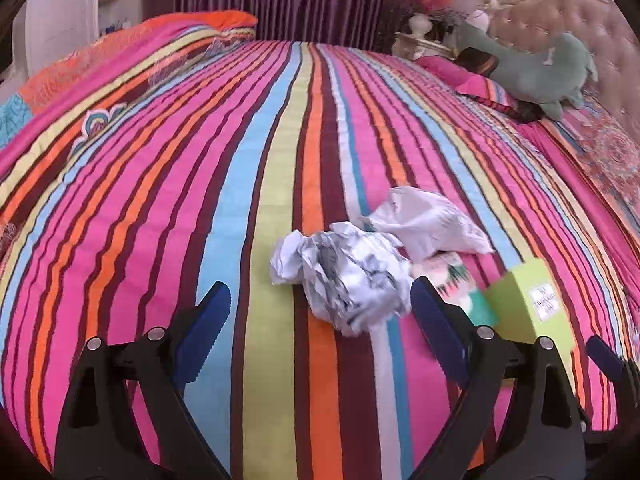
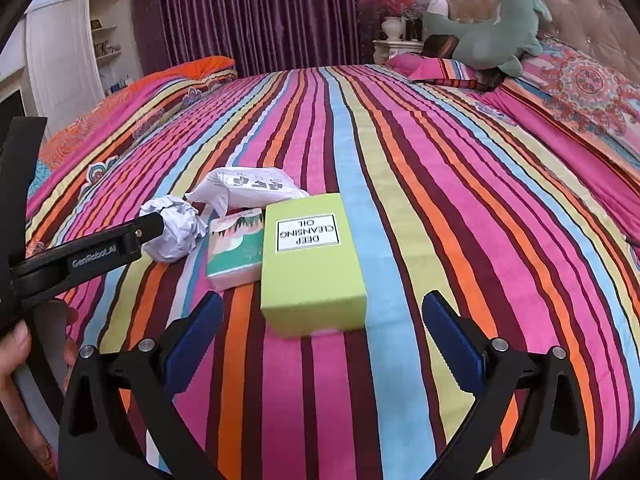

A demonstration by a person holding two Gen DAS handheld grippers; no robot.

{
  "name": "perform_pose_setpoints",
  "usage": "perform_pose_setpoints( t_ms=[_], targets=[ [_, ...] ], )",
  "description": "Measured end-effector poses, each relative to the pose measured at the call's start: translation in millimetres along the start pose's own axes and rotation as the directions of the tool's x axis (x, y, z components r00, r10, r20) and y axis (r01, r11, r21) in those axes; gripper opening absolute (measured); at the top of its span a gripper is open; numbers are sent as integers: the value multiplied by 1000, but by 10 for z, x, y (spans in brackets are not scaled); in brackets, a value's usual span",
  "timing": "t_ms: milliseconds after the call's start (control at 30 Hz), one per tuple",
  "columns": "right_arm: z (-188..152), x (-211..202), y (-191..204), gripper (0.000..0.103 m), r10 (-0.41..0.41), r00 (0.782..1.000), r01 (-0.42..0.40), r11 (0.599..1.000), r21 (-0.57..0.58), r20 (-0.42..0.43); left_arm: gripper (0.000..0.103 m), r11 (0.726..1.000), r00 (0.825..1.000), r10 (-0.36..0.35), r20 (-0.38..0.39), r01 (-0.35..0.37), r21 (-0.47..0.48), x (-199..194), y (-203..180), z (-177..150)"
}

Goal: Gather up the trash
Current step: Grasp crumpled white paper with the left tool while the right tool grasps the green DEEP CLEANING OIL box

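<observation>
Here, the crumpled paper ball [image 1: 344, 276] is being framed just ahead of the spread, empty left gripper [image 1: 320, 304], while the green cleansing-oil box [image 2: 312, 264] is being faced lengthwise by the spread, empty right gripper [image 2: 322, 316].

The right gripper [image 2: 322, 340] stands wide apart; at twelve o'clock, a lime-green cardboard box [image 2: 312, 268] lies on the striped bedspread [image 2: 440, 200].

A: Where does the left wrist view sit?
B: Low over the striped bedspread [image 1: 160, 200], looking forward and down between its own fingers, close to the crumpled paper ball [image 1: 344, 276].
A: And the right wrist view?
B: Just to the right, same heading, near the green box [image 2: 310, 264].
A: What do they share?
B: Paper ball, box, curtain [image 2: 256, 12], the headboard's plush toy [image 1: 548, 68].
</observation>
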State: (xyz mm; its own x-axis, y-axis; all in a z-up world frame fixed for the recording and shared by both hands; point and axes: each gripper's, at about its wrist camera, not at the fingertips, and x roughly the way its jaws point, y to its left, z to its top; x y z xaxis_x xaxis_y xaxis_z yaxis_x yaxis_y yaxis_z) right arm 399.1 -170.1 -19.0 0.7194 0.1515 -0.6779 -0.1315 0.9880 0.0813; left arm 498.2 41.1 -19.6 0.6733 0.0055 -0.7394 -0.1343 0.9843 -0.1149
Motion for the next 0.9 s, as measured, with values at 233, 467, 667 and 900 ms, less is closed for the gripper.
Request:
perform_pose_setpoints(
  t_ms=[233,467,667,900],
  targets=[
    [116,235,-3,95,-2,999,1,1000,-3,-43,89,1000,999,-29,-28,29,-3,223,-62,107],
    [113,424,2,95,-44,996,44,999,-2,-74,89,999,997,-53,-54,53,-6,408,-164,181],
    [111,550,-51,94,-45,993,47,999,14,-111,89,997,995,-73,-69,71,-26,485,-138,194],
    [109,595,-41,71,-37,992,36,999,-10,-120,73,997,993,-74,-94,75,7,574,-212,214]
  ],
)
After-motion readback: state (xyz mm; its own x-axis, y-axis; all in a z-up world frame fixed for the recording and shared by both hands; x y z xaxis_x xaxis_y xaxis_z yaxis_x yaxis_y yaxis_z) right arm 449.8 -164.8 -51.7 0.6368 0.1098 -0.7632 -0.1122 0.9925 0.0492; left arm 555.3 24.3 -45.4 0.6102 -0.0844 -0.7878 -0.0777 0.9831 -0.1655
